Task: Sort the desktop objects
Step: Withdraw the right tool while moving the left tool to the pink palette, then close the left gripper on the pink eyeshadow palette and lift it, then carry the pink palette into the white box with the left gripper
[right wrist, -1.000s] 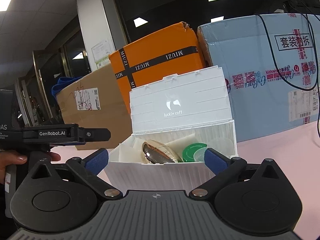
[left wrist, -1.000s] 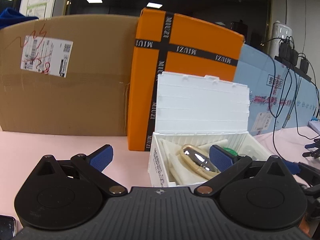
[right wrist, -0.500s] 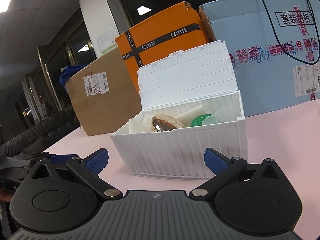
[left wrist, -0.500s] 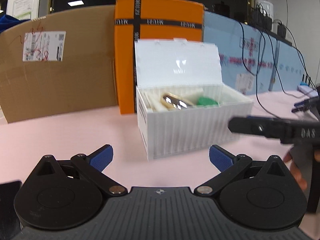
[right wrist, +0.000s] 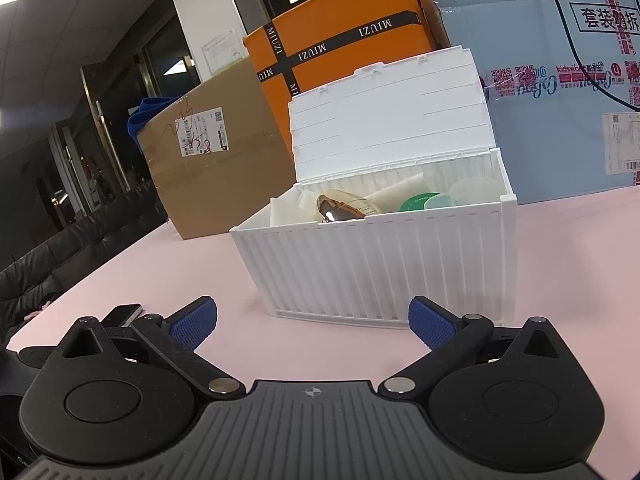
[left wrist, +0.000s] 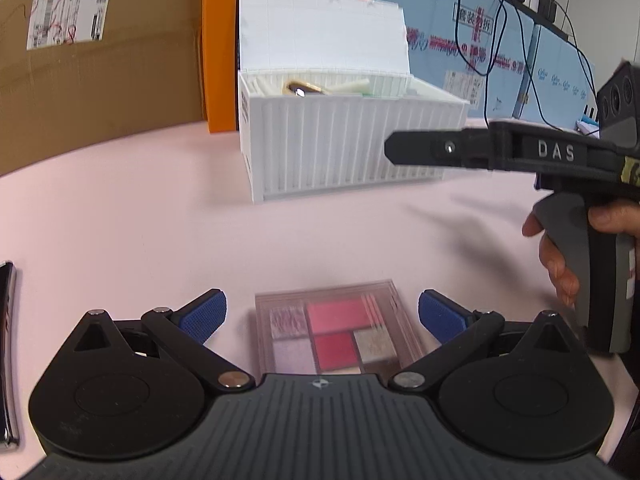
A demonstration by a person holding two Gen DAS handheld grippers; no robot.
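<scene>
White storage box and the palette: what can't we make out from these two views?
- White storage box contents: its front wall hides all but the tops in both wrist views.
- Eyeshadow palette: near edge is covered by the left gripper body; absent from the right view.
- Phone: cut off by the left frame edge.

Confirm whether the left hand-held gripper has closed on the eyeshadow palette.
No, the left hand-held gripper is open, its blue pads standing apart on either side of the eyeshadow palette, which lies flat on the pink table.
</scene>
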